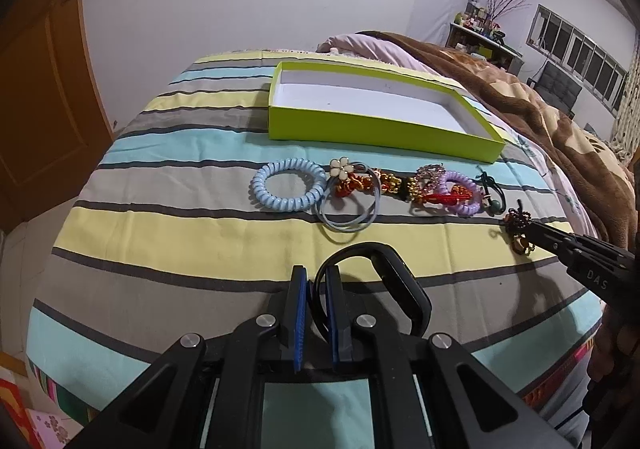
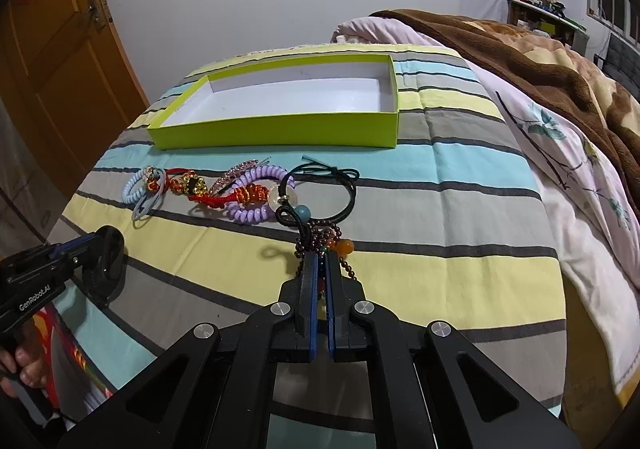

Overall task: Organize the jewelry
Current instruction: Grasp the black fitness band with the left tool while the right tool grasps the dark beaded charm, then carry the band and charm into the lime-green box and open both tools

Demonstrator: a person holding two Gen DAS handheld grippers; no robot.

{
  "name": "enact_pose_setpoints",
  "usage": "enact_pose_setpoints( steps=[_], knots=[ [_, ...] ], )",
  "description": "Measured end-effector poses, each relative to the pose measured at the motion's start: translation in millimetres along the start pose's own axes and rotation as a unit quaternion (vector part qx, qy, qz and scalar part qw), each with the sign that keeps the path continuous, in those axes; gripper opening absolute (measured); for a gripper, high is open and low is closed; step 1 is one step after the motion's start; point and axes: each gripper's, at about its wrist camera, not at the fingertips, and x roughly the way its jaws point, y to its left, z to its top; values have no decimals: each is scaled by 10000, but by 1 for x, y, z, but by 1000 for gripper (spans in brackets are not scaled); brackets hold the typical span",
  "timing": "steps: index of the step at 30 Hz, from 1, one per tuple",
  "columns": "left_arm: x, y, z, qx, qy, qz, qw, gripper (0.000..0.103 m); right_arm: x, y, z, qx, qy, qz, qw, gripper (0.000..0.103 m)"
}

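Left gripper: jaws nearly closed, pinching the thin strap of a black band at the near bed edge.
Right gripper: clamped tight on a bead charm.
Handling: beads light, limp, likely to swing (hold near the knot); band springy, strap grip looks sound.
Rest: coil ties and trinkets lie in a row before the green box, which is empty.
Room: clear stripe of sheet between row and grippers; low box wall to clear.

- Premises presenting as a home bedroom: striped bedsheet covering a bed.
- Brown blanket lying rumpled alongside.
- Wooden door and cluttered shelf standing behind.
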Motion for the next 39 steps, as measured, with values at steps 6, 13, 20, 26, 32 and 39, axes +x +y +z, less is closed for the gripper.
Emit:
enact_pose_setpoints(
  steps=[6, 13, 20, 26, 32, 39],
  knots=[
    [-12, -3, 2, 52, -146, -79, 9998, 9, -15, 4, 1, -40, -172, 70, 9998, 2],
    [-21, -9, 8, 169, -267, -200, 9993, 8, -30, 9, 5, -85, -346, 182, 9992, 2],
    [-24, -14, 30, 280, -463, -239, 9982, 8, -37, 14, 24, -172, -514, 298, 9981, 2],
    [-16, -15, 64, 379, -619, -198, 9972, 8, -32, 17, 49, -221, -611, 353, 9973, 2],
    [3, -16, 103, 500, -651, -97, 9966, 8, -15, 13, 78, -263, -631, 334, 9971, 3],
    [42, -14, 149, 544, -486, 14, 9973, 8, 19, 4, 114, -277, -545, 248, 9978, 3]
  ],
)
